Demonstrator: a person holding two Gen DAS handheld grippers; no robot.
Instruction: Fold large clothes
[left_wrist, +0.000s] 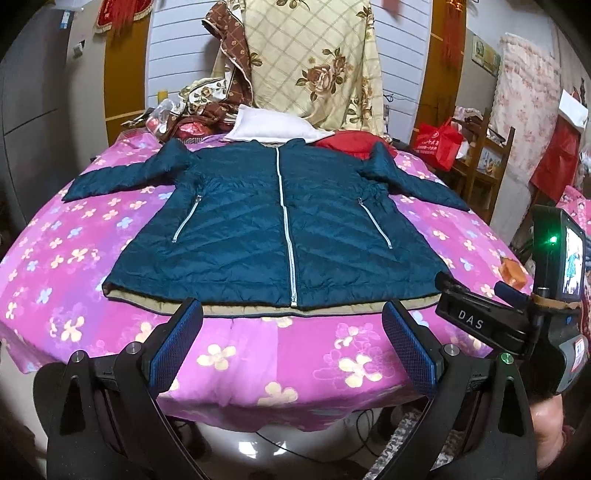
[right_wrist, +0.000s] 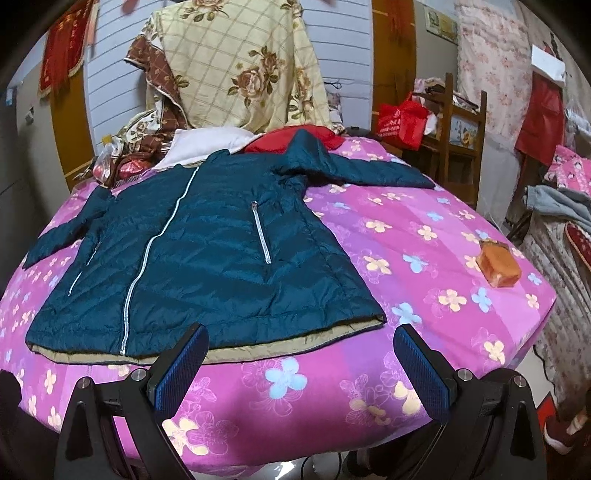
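A teal quilted jacket (left_wrist: 258, 221) lies flat and zipped on the pink flowered bedspread (left_wrist: 258, 362), sleeves spread to both sides, tan lining showing at the hem. It also shows in the right wrist view (right_wrist: 192, 251). My left gripper (left_wrist: 291, 325) is open and empty, just short of the hem's middle. My right gripper (right_wrist: 299, 350) is open and empty, near the hem's right corner. The right gripper's body also shows in the left wrist view (left_wrist: 517, 317).
A white pillow (left_wrist: 269, 125), a red cloth (left_wrist: 351, 142) and a floral quilt (left_wrist: 306, 62) pile up at the bed's far end. An orange box (right_wrist: 498, 267) sits on the bed's right side. A wooden chair with a red bag (right_wrist: 402, 122) stands beyond.
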